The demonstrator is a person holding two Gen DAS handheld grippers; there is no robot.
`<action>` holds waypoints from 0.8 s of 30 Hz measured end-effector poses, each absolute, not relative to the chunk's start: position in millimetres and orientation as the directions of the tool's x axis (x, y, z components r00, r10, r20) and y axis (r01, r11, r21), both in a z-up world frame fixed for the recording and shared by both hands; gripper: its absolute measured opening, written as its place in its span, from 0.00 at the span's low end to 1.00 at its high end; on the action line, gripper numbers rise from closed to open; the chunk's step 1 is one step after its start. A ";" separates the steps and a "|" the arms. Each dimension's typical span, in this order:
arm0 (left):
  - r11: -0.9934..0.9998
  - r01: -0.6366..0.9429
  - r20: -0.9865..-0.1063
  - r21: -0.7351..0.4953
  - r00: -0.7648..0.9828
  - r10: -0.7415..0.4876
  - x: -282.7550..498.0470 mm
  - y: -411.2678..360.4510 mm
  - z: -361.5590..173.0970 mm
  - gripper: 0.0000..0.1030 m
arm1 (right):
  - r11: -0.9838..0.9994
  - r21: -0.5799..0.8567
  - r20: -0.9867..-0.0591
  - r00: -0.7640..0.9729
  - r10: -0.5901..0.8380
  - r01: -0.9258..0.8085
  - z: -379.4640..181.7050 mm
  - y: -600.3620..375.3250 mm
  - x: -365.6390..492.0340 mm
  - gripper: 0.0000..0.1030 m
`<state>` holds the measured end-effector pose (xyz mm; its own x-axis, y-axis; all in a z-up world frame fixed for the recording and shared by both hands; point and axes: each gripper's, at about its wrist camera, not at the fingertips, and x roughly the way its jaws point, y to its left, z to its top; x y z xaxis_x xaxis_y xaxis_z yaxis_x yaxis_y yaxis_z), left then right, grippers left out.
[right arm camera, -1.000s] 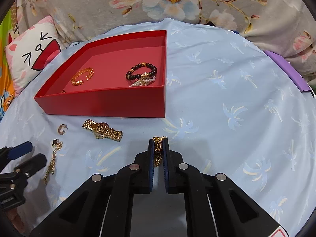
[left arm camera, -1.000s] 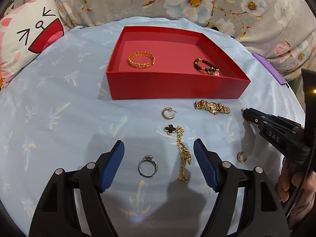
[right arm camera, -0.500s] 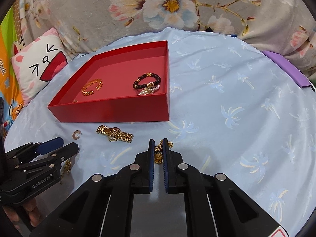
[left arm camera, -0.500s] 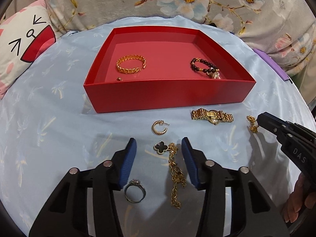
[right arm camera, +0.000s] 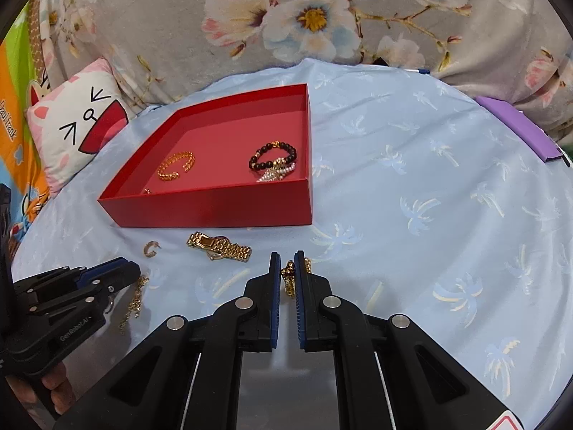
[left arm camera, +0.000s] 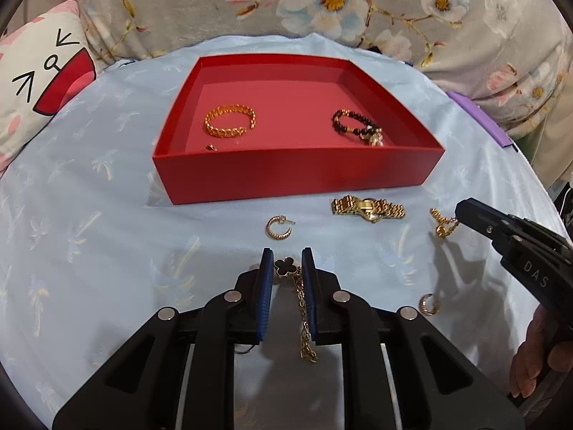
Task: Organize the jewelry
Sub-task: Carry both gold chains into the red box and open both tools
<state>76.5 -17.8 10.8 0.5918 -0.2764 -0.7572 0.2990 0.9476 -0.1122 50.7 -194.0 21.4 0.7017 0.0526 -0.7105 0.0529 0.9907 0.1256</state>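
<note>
A red tray holds a gold cuff bracelet, a black bead bracelet and a small ring. My left gripper is closed around the black clover pendant of a gold chain on the cloth. My right gripper is shut on a small gold chain piece, also seen at its tip in the left wrist view. A gold watch and a gold hoop earring lie in front of the tray.
A second gold hoop earring lies at the right. A cat-face pillow sits at the left, a purple item at the right edge. Floral fabric backs the blue palm-print cloth.
My left gripper moved forward past the silver ring and closed from wide open onto the clover pendant. My right gripper stayed shut on the small gold chain piece and drew back slightly.
</note>
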 end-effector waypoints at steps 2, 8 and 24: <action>0.946 0.301 -0.745 -0.118 0.603 -0.284 73.6 -14.4 21.1 0.15 | 0.989 0.138 -0.700 0.711 0.063 0.048 28.1 -194.8 48.3 0.07; 0.940 0.313 -0.696 -0.135 0.646 -0.315 75.8 -2.5 62.9 0.15 | 0.990 0.141 -0.644 0.761 0.075 0.021 63.9 -194.3 43.8 0.07; 0.955 0.285 -0.553 -0.078 0.785 -0.279 154.2 -0.4 153.5 0.15 | 0.988 0.132 -0.539 0.831 0.136 -0.076 133.9 -168.6 121.7 0.07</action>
<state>154.2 -0.4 153.5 0.7849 -0.2794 -0.5530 0.2853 0.9553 -0.0777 121.7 -168.6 133.9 0.8311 0.1355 -0.5393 -0.0758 0.9884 0.1316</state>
